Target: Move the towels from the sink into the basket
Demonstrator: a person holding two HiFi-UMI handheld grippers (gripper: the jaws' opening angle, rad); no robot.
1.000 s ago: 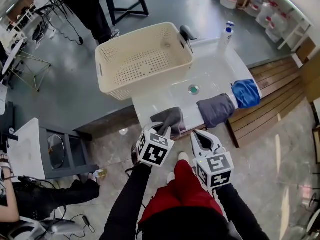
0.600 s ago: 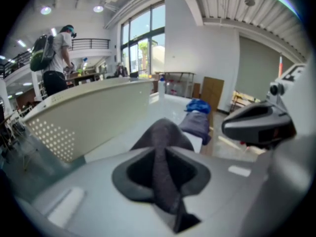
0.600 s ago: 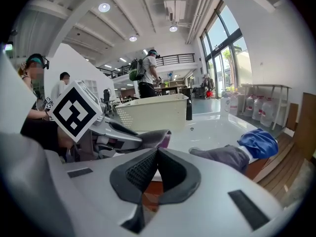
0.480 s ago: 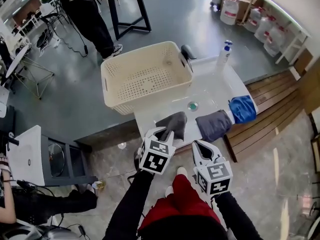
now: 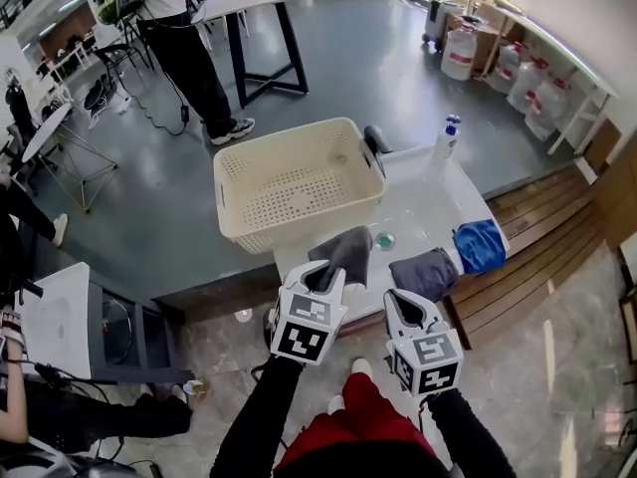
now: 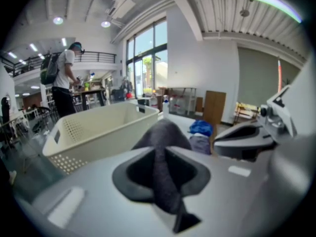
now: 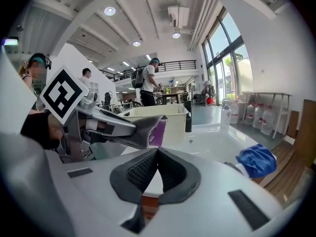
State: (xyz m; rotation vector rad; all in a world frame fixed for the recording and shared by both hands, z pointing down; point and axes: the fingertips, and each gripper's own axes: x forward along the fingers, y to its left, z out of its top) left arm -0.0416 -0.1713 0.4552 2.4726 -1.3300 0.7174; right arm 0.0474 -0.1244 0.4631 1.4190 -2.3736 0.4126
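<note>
A dark grey towel (image 5: 345, 252) is pinched in my left gripper (image 5: 320, 279). The jaws are closed on a fold of the cloth, which bunches up between the pads and pokes out ahead of them (plainest in the left gripper view). The towel hangs over the front rim of the white sink (image 5: 430, 195), seemingly clear of it.

Just beyond stands the cream perforated basket (image 5: 225, 181), empty, at the sink's far left end beside the black tap (image 5: 373, 138).

To do this step well, I judge the towel should go up and forward over the basket's near wall. It needs to be high enough that the drooping end does not catch the rim. I should let go only once the cloth is well above the perforated floor. The basket looks light, so bumping its wall could shift it.

My right gripper (image 5: 401, 305) is near my body, jaws together on nothing, and should stay back.

On the sink's front rim lies a second grey towel (image 5: 426, 273). A blue towel (image 5: 480, 246) lies touching it at the right end. Both are yet to go.
</note>
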